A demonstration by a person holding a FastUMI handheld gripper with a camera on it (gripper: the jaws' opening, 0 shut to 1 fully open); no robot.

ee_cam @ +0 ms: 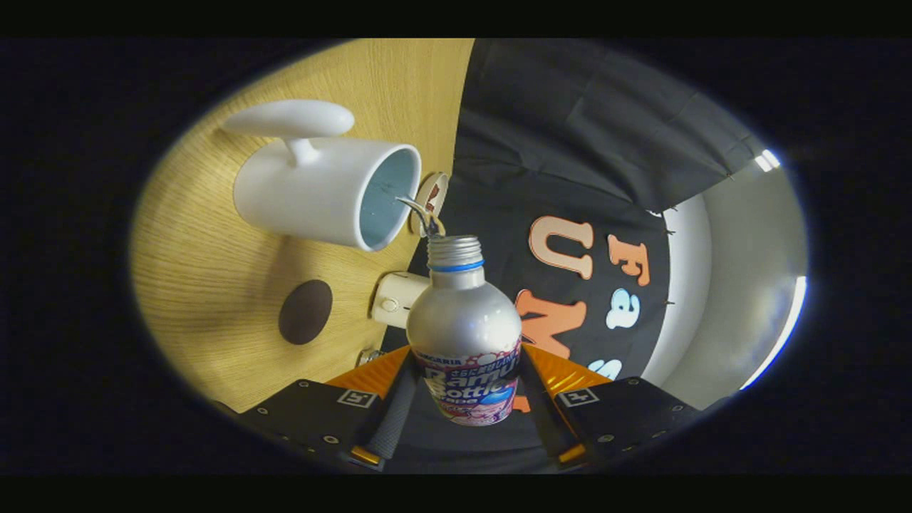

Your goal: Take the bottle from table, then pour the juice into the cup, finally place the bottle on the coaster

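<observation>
Fingers of the gripper (467, 406) clamp the silver aluminium bottle (464, 335) at lower centre; its mouth meets the white ceramic cup (320, 189) upper left. Tilt gradually, keeping the stream inside.

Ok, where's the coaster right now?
In the gripper view the dark round coaster lies flat on the wooden table, past the fingers, beside the white cup, while the gripper holds the bottle tipped at the cup.
</observation>
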